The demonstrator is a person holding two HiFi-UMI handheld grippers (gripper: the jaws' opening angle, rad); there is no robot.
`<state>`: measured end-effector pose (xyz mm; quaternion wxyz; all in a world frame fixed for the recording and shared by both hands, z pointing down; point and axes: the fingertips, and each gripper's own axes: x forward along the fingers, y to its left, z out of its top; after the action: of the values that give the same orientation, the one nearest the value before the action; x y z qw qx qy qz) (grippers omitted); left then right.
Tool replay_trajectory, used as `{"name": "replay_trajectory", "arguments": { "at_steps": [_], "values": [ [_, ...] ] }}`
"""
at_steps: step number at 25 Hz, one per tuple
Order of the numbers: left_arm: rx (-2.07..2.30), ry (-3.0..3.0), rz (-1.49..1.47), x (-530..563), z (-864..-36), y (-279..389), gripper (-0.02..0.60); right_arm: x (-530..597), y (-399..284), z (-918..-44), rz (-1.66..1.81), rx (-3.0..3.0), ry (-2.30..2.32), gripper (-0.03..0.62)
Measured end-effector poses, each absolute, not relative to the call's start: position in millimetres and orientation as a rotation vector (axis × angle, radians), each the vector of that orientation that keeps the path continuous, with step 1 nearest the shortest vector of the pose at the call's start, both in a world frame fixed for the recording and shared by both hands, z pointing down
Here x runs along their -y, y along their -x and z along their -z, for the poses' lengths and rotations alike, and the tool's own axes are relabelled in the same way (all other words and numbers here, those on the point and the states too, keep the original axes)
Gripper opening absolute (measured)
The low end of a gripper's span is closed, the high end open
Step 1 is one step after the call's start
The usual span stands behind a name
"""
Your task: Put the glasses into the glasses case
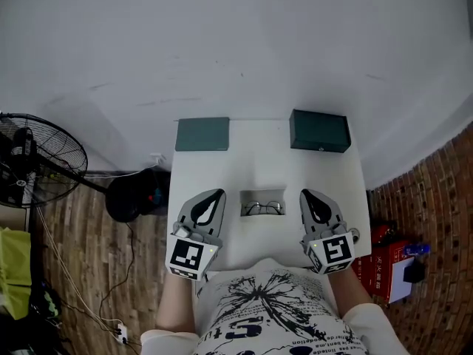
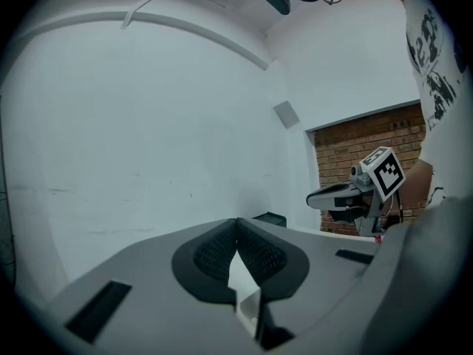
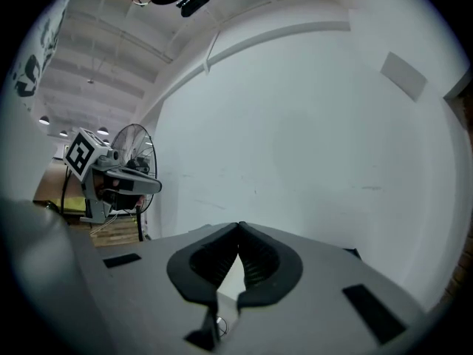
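- The glasses [image 1: 263,208] lie folded on a small grey mat [image 1: 251,195] on the white table [image 1: 259,165], towards the table's near edge, lenses facing the person.
- The left gripper [image 1: 219,193] sits at 9 o'clock from the glasses, just beside the mat and not touching it. Its tongs are pressed together at the tips, with nothing between them.
- In the left gripper view, the left gripper [image 2: 236,221] has its ribbed pads [image 2: 214,251] meeting at the front. Only the pale table surface shows through the gap behind the tips.
- The right gripper [image 1: 304,193] sits at 3 o'clock from the glasses, also just beside the mat. Its tongs are likewise closed tip to tip and empty.
- The right gripper view shows the right gripper [image 3: 238,226] the same way, with its pads [image 3: 259,261] joined at the point and nothing clamped.
- Each gripper shows in the other's view: the right gripper [image 2: 314,197] at 3 o'clock and the left gripper [image 3: 154,187] at 9 o'clock, both with jaws together.
- A dark green case [image 1: 319,131] stands closed at 1 o'clock from the glasses, at the table's far right corner and well apart from them.
- A flat green box [image 1: 202,134] lies at 11 o'clock, at the far left corner.
- A standing fan [image 1: 37,161] is on the wooden floor at 9 o'clock from the table.
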<state>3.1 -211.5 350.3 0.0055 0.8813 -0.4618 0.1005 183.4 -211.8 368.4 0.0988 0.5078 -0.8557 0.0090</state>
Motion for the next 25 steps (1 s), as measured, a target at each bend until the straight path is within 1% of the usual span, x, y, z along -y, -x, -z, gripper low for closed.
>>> {"name": "replay_trajectory", "arguments": {
  "at_steps": [14,18,25],
  "values": [
    [1.353,-2.789,-0.337,212,-353,-24,0.014,211,-188,-375,-0.042,2.528,-1.466,0.012],
    [1.363,-2.793,-0.279,211,-349,-28,0.014,210,-193,-376,-0.056,2.525,-1.482,0.012],
    [1.371,-2.777,-0.302,211,-352,-28,0.014,209,-200,-380,-0.07,2.508,-1.516,0.012]
  ]
}}
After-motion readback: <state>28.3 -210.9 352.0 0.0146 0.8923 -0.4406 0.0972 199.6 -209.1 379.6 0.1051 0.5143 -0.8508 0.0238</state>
